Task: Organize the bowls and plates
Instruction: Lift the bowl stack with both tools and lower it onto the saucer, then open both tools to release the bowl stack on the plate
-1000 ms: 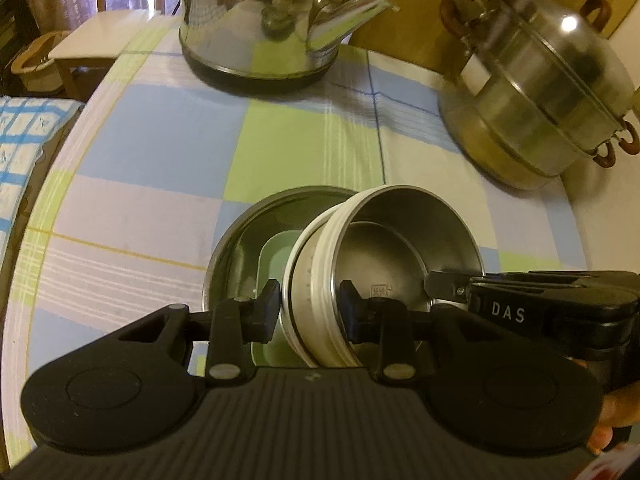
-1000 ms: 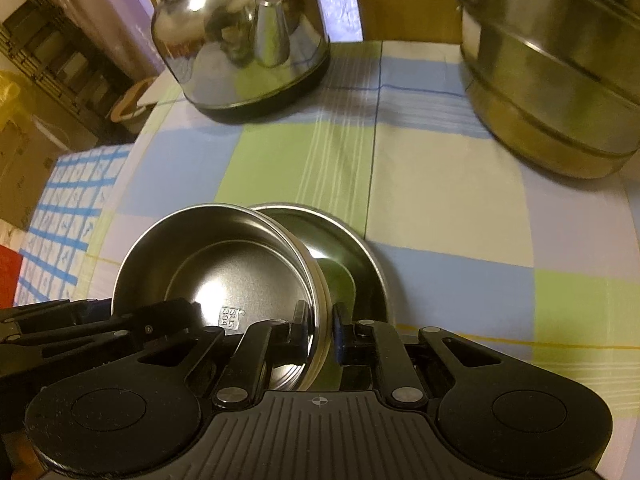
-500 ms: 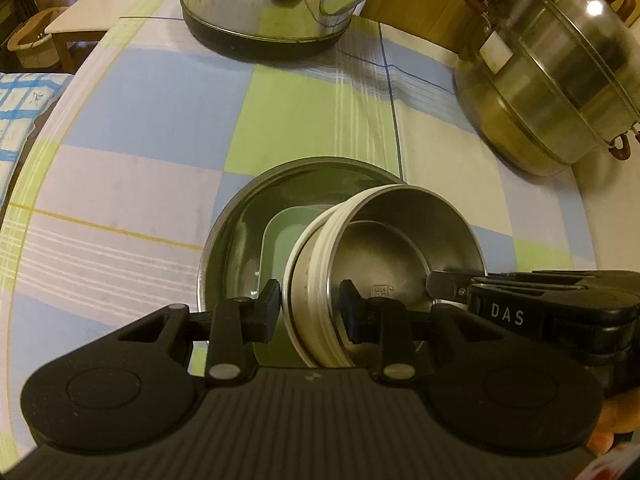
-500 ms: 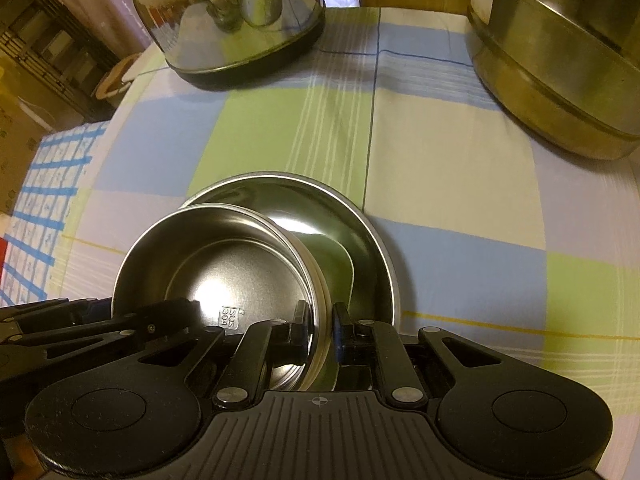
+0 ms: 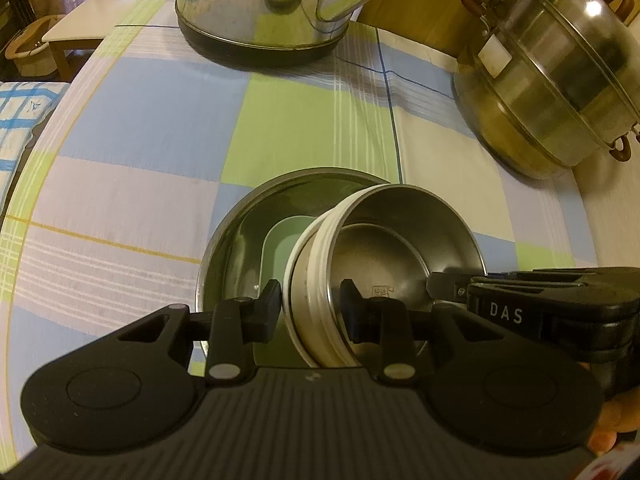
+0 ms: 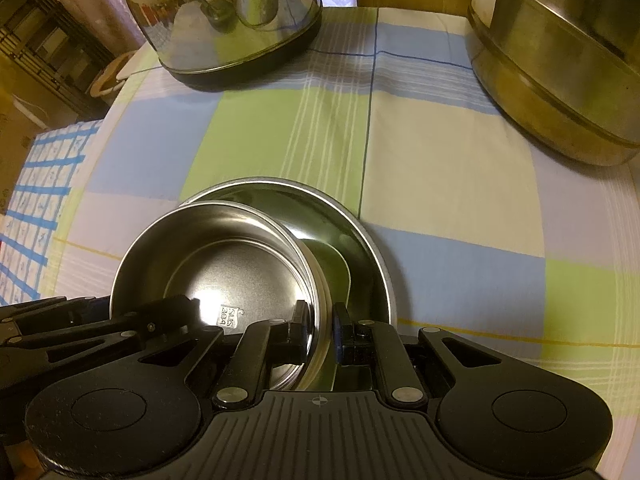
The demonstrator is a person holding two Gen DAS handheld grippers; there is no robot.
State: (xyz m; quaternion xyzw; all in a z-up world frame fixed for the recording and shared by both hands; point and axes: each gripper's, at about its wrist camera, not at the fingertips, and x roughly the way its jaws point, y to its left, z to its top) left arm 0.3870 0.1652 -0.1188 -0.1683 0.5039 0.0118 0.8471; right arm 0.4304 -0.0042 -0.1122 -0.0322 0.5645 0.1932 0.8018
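A steel bowl with a white outer wall [image 5: 400,240] [image 6: 224,256] is held tilted over a wide steel plate [image 5: 240,240] [image 6: 360,232] on the checked tablecloth. A pale green dish [image 5: 280,244] lies in the plate, partly hidden by the bowl. My left gripper [image 5: 310,308] is shut on the bowl's left rim. My right gripper [image 6: 320,328] is shut on the bowl's right rim; its black body shows in the left wrist view [image 5: 540,316].
A shiny steel kettle [image 5: 280,4] [image 6: 232,20] stands at the back of the table. A large lidded steel steamer pot [image 5: 552,80] [image 6: 560,60] stands at the back right. The table's left edge [image 5: 36,160] curves nearby, with a wooden stool [image 5: 76,32] beyond.
Both grippers have carried the bowl forward and lower over the steel plate. More of the plate shows beyond the bowl, and the kettle and pot are closer.
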